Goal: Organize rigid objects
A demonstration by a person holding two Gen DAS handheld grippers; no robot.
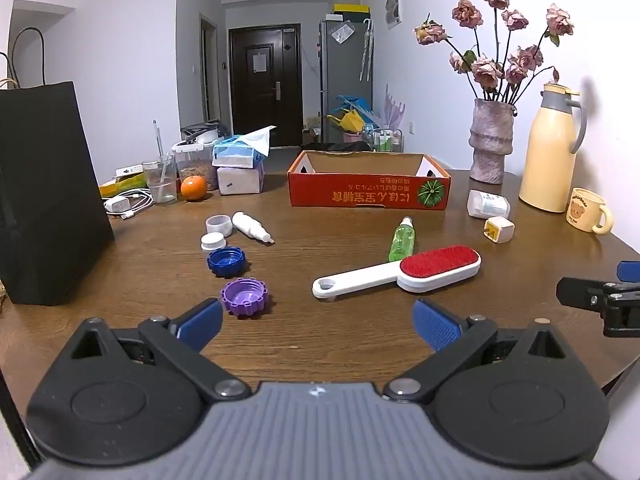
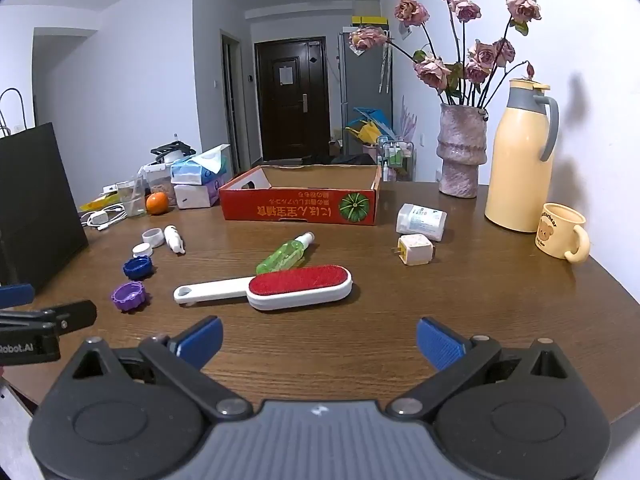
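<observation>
On the brown table lies a white lint brush with a red pad, and a green spray bottle just behind it. To the left sit a purple cap, a blue cap, two white caps and a small white bottle. At the right lie a white pill bottle and a white plug. An open red cardboard box stands behind. My left gripper and right gripper both hover open over the near table, holding nothing.
A black paper bag stands at the left. A vase of dried roses, a yellow thermos and a yellow mug line the right wall. Tissue boxes, an orange, a glass and cables crowd the back left.
</observation>
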